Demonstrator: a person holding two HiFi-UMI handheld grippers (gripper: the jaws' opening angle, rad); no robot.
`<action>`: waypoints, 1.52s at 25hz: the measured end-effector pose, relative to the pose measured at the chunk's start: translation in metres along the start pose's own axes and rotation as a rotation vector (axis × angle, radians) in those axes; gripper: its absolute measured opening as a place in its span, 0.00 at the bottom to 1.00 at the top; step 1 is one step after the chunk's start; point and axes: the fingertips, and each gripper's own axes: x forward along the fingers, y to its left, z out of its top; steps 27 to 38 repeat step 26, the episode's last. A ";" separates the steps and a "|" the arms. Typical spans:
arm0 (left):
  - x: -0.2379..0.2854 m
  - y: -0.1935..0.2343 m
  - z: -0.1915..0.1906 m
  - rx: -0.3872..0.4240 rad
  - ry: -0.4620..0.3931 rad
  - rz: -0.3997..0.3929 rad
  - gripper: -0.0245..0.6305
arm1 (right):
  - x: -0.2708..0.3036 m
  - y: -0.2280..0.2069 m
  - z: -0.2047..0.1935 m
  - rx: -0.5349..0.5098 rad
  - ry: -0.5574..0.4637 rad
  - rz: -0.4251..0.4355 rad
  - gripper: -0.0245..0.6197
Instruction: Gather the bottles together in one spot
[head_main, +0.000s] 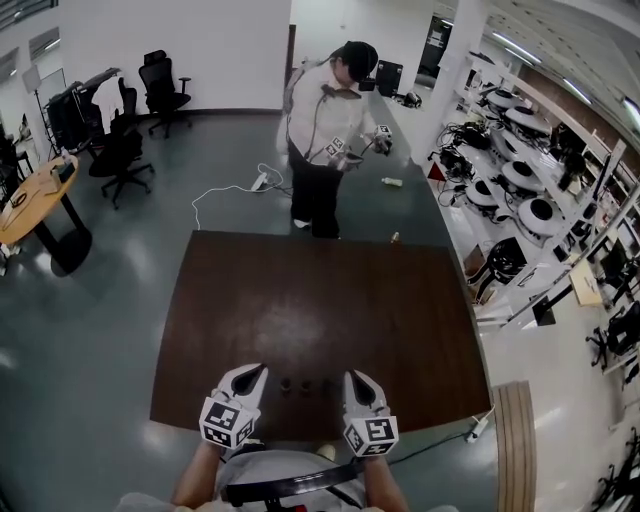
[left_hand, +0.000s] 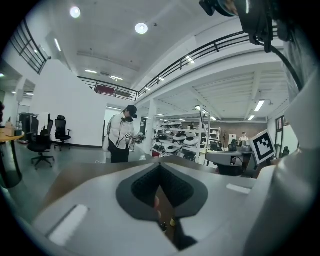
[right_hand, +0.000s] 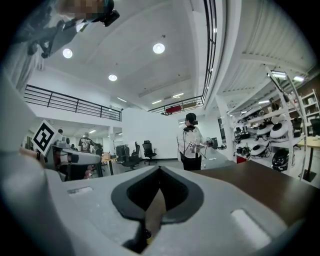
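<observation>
Three small dark bottles (head_main: 306, 385) stand in a tight row near the front edge of the brown table (head_main: 320, 300). My left gripper (head_main: 263, 369) rests just left of the row and my right gripper (head_main: 350, 375) just right of it; both are shut with nothing between their jaws. In the left gripper view the jaws (left_hand: 160, 166) meet at the tips, and two of the bottles (left_hand: 167, 224) show low down through the gap. The right gripper view shows shut jaws (right_hand: 160, 169) with one bottle (right_hand: 147, 233) below them. Another small bottle (head_main: 395, 238) stands at the table's far edge.
A person (head_main: 325, 130) in a white top stands beyond the far edge, holding grippers. A pale bottle (head_main: 392, 182) lies on the grey surface behind. Office chairs (head_main: 122, 155) and a round wooden table (head_main: 35, 195) are at the left, shelving (head_main: 530, 180) at the right.
</observation>
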 end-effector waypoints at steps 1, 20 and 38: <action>-0.001 0.001 0.000 0.002 0.000 0.001 0.04 | 0.002 0.001 0.000 -0.003 0.000 0.000 0.04; 0.013 0.000 0.002 0.006 0.010 -0.025 0.04 | 0.001 -0.009 -0.003 0.002 0.010 -0.019 0.04; 0.010 0.002 0.000 0.011 0.015 -0.021 0.04 | 0.003 -0.006 -0.004 0.006 0.007 -0.015 0.04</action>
